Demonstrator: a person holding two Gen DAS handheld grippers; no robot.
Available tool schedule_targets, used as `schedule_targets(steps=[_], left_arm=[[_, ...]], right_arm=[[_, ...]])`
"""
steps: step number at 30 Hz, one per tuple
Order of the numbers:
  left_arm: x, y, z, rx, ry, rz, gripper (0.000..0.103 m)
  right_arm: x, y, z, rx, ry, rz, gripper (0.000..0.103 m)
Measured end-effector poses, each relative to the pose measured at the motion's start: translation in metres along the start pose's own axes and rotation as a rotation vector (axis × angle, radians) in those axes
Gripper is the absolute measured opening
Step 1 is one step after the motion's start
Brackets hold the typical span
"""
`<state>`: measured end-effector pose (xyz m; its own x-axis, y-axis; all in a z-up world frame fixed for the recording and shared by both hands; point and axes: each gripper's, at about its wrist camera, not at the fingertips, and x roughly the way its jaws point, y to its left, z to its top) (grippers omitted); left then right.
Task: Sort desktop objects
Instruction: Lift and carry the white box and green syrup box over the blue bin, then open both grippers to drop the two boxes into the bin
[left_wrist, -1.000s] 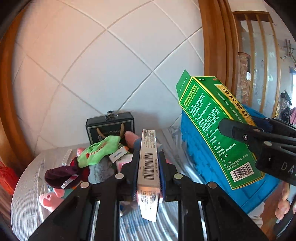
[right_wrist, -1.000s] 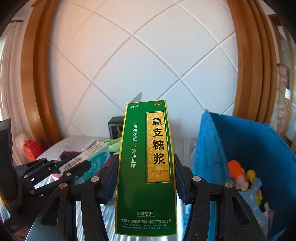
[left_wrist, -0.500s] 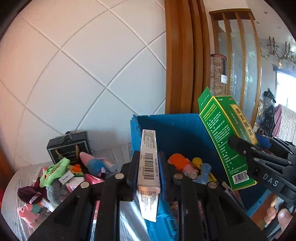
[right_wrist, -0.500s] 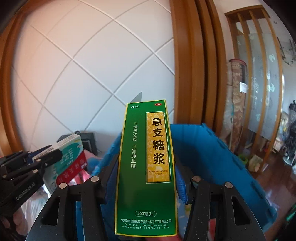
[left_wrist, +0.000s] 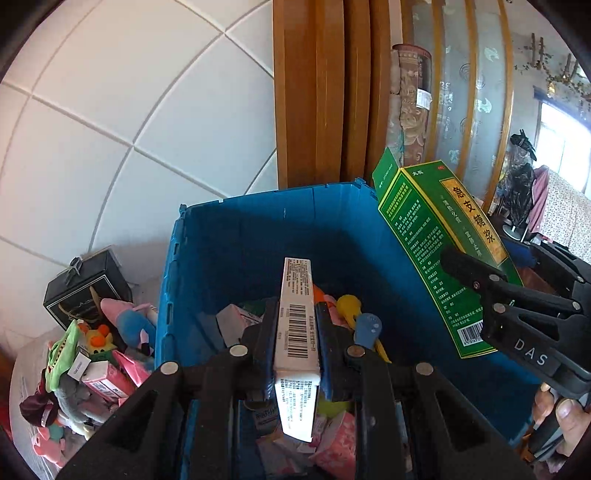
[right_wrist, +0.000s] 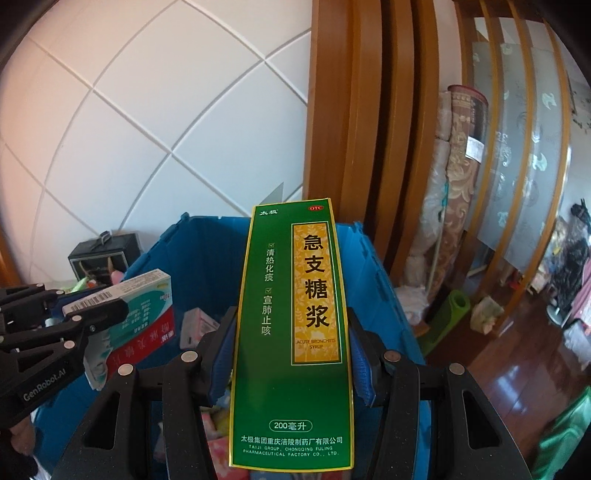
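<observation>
My left gripper (left_wrist: 295, 332) is shut on a slim white medicine box (left_wrist: 296, 325) with a barcode, held above the open blue bin (left_wrist: 236, 236). My right gripper (right_wrist: 291, 332) is shut on a tall green syrup box (right_wrist: 295, 332), also over the bin (right_wrist: 384, 295). In the left wrist view the green box (left_wrist: 432, 240) and the right gripper (left_wrist: 491, 295) hang at the bin's right side. In the right wrist view the left gripper (right_wrist: 92, 314) holds its white, teal and red box (right_wrist: 147, 314) at the left. The bin holds small packets and toys (left_wrist: 351, 306).
A pile of plush toys and small boxes (left_wrist: 92, 362) lies on the desk left of the bin, with a black gift box (left_wrist: 85, 291) behind it. A white tiled wall (left_wrist: 147, 129) and a wooden frame (left_wrist: 325, 92) stand behind. A wooden floor (right_wrist: 517, 369) lies to the right.
Both grippers have swung right from the toy pile to above the blue bin, each still holding its box. The bin's inside has come into view below them.
</observation>
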<state>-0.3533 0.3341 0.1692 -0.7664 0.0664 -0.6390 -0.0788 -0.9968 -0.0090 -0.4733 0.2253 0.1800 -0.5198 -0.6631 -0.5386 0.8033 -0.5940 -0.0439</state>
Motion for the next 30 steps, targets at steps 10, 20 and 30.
schedule_targets(steps=[10, 20, 30], left_arm=[[0.135, -0.002, 0.022, -0.086, 0.245, 0.079, 0.019], [0.17, -0.008, -0.01, -0.047, 0.4, 0.1, 0.019], [0.183, 0.0, -0.01, -0.073, 0.459, 0.139, 0.033]], right_arm=[[0.138, -0.03, 0.013, 0.091, 0.281, 0.052, 0.053], [0.194, -0.029, -0.041, 0.1, 0.49, 0.083, 0.053], [0.18, -0.023, -0.039, 0.094, 0.419, 0.12, 0.057]])
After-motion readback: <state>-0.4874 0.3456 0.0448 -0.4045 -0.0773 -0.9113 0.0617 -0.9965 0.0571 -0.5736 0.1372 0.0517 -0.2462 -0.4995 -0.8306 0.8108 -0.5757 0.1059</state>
